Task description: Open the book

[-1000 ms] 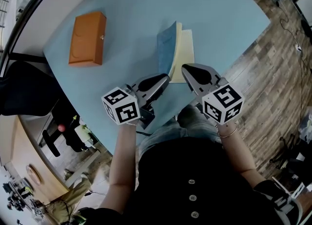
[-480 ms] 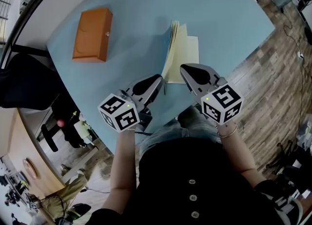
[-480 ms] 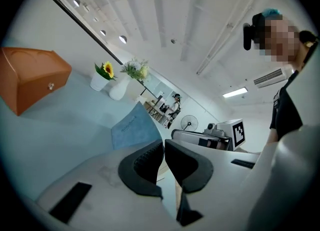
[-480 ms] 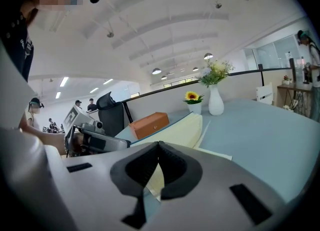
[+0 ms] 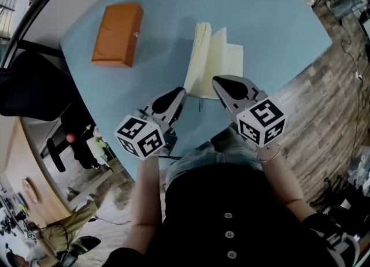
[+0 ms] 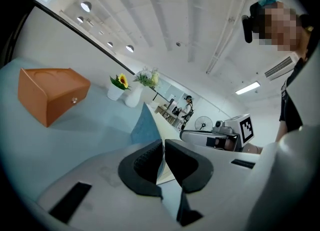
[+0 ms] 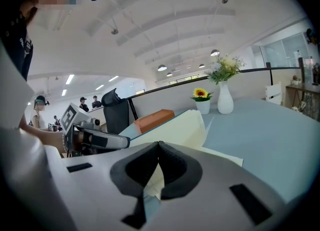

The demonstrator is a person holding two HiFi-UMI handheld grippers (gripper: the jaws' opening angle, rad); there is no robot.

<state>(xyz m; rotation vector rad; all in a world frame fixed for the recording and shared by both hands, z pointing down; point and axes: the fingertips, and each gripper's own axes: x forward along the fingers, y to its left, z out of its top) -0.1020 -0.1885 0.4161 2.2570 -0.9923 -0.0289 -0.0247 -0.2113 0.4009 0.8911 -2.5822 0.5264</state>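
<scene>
Swinging the cover over is the step in hand, going by how things sit: the book [image 5: 224,58] lies on the blue counter [image 5: 272,17] right in front of the person, with the cover [image 6: 145,126] and some leaves standing roughly upright. The left claw [image 5: 179,91] is clamped on the near edge of that blue cover, with only the thin board between its pads. The right claw [image 5: 218,81] is closed, pads meeting. Its tip sits at the near right corner of the flat cream pages, though whether it actually presses on them is hard to tell. To do this well, the person would probably carry the cover in an arc around the spine instead of dragging it sideways, with a firm but not crushing pinch, and use the right claw to stop the block from sliding or lifting. The orange box [image 5: 118,26] is off to the left, well apart, so the cover should have room to land. The book's long axis runs away from the person toward the far edge of the counter, leaning slightly right in the head view. The spine follows that same line on the left side, and a short edge faces the person.
</scene>
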